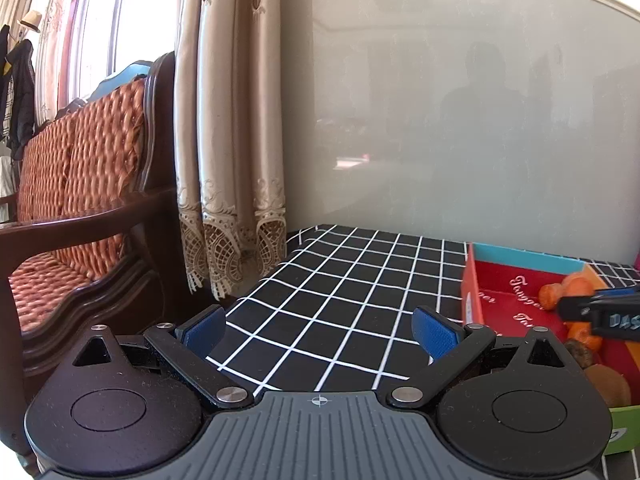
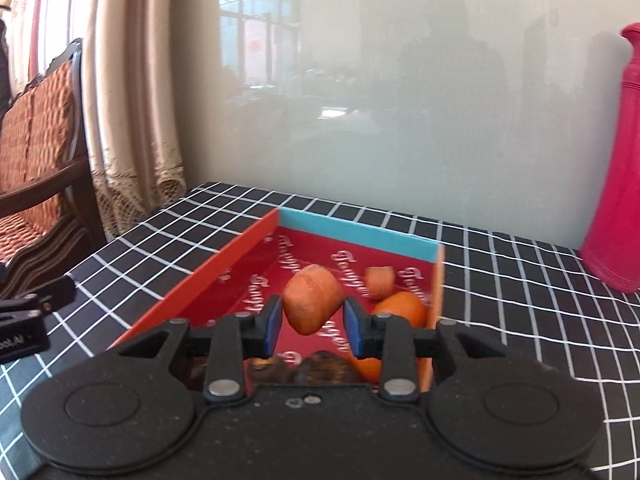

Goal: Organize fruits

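carrot chunk above red box, pink bottle aside.

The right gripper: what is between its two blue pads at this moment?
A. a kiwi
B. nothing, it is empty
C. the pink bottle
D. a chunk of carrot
D: in the right wrist view the right gripper is shut on an orange carrot chunk, held above the red box.

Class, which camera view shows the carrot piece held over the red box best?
The right wrist view: the carrot piece sits centred between the right tool. The left wrist view shows only orange bits at its right edge, partly hidden.
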A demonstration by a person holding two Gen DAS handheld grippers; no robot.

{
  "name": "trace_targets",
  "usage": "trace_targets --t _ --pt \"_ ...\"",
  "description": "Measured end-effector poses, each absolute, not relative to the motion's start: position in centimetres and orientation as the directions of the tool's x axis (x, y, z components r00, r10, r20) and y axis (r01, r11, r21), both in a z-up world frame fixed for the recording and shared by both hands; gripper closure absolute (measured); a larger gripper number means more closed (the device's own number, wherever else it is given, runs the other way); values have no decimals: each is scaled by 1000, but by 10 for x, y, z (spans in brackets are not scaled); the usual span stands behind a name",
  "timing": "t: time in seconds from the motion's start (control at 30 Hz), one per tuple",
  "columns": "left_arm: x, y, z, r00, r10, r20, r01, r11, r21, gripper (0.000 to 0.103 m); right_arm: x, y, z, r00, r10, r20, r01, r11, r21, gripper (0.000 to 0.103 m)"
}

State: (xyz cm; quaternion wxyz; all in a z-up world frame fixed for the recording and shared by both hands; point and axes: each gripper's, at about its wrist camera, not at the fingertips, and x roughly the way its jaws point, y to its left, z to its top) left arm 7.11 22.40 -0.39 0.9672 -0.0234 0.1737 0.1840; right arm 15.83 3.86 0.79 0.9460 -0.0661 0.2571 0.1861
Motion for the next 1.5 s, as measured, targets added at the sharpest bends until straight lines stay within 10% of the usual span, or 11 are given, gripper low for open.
trace_targets --t 0.4,1.5 --pt "69 195 4 899 288 -329 -312 950 -20 4 153 -8 22 852 247 -462 -288 957 -19 24" --pt "27 49 26 934 108 -342 -105 994 27 0 62 -166 36 889 121 -442 -99 992 74 15"
